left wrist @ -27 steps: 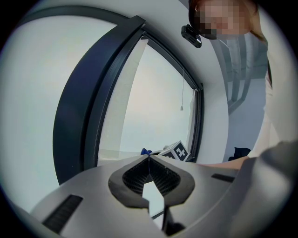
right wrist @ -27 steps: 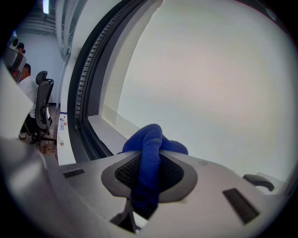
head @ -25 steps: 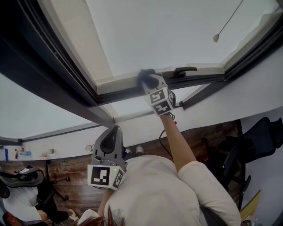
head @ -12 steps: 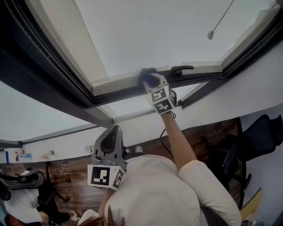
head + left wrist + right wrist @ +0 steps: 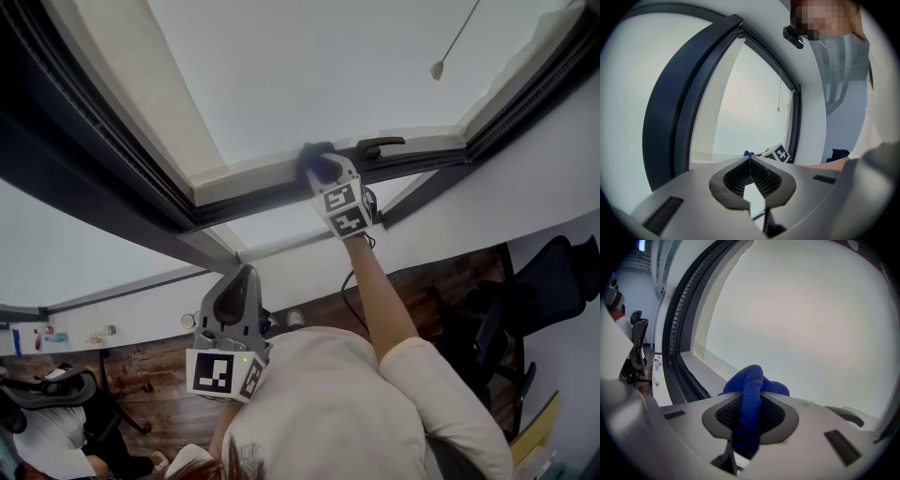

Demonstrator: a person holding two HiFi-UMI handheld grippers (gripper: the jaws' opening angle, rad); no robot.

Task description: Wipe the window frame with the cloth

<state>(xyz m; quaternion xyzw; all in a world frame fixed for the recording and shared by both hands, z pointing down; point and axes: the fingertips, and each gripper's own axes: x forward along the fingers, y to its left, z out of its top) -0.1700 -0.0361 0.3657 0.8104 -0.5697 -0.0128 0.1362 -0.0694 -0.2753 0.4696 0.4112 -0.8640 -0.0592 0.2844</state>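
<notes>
At the far left of the head view, a dark office chair stands on the wood floor far below. Just right of it, the left gripper sits low, close to the person's pale shirt and well apart from the glass. Its marker cube faces the camera. The left gripper view shows its 2 jaws pressed together at the tips, with nothing between them.

The dark window frame runs diagonally from the upper left toward the middle. A pale ledge lies along its inner edge.

Right of centre, the person's bare forearm stretches up and carries the right gripper to that ledge. This gripper is pinching the cloth. In the head view the cloth is a small dark-blue wad at the jaw tips, lying against the ledge where it meets the dark frame.

The right gripper view shows the cloth up close. It is deep blue with a fine woven texture, and it is folded into a thick roll that runs down between the 2 ribbed black pads. Above the tips it bulges out as a rounded lump, with a flatter lobe spreading to the right.

Just right of the cloth, a black window handle lies along the frame. Further right, a thin pull cord hangs across the bright pane, ending in a small weight. At the right edge, another dark chair stands on the floor.
</notes>
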